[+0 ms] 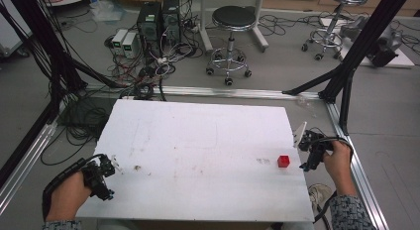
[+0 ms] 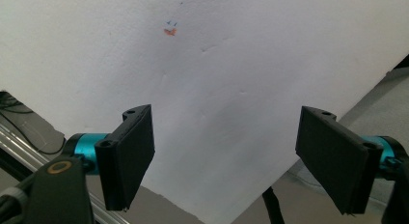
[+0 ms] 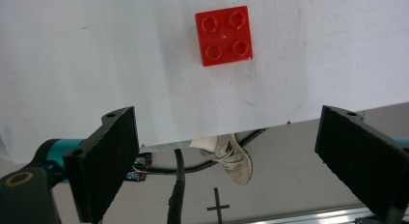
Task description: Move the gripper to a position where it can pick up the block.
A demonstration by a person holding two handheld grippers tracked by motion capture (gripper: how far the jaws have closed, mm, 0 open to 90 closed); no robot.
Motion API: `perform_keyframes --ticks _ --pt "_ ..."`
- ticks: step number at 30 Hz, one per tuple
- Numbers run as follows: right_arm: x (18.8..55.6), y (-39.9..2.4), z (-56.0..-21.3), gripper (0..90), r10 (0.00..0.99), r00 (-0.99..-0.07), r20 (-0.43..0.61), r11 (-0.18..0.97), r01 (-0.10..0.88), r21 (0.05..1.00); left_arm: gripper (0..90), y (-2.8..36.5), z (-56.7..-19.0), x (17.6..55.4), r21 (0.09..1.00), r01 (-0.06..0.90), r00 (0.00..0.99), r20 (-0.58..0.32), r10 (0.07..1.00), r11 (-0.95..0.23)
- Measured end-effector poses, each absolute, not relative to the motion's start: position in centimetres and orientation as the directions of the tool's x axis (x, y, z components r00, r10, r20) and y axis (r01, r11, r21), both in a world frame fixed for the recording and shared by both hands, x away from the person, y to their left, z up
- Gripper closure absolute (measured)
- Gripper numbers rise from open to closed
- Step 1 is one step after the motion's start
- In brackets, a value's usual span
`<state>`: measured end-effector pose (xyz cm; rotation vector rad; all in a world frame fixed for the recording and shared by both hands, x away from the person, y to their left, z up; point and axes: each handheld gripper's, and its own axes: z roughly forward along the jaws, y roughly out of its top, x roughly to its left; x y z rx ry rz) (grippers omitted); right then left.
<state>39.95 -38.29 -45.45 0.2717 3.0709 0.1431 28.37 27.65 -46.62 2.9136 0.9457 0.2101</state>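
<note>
- We find the left claw at the tabletop's near left corner, held in the person's left hand. Its jaws stand wide apart with nothing between them. We judge it is parked off to the side, since nothing graspable lies near it.
- Just right of that claw, the high view shows a small dark smudge on the white surface. The left claw's own view gives it as an orange and blue mark, colour the high view cannot resolve.
- The red block sits alone near the tabletop's right edge, studs up, touching neither claw.
- The right claw hangs just past the right edge, held by the right hand. Its jaws are spread wide and grip nothing. We judge it is aimed at the block for an approach.
- The right claw's view adds four studs on the block and a shoe on the floor below the edge. The high view alone shows stools and cabling beyond.
</note>
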Motion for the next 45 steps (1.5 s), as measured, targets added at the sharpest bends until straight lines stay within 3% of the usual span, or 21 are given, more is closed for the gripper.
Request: perform_keyframes --ticks 25,45 --pt "41.8 -34.2 -50.2 7.5 0.031 -1.0 0.0 0.998 0.031 0.049 21.9 27.6 -46.8 28.5 0.103 0.579 0.803 0.102 0.588 -0.809" --pt "41.8 -34.1 -51.8 7.5 0.047 -0.999 0.022 0.998 0.048 0.047 22.0 27.3 -46.9 28.5 0.109 0.581 0.801 0.1 0.59 -0.807"
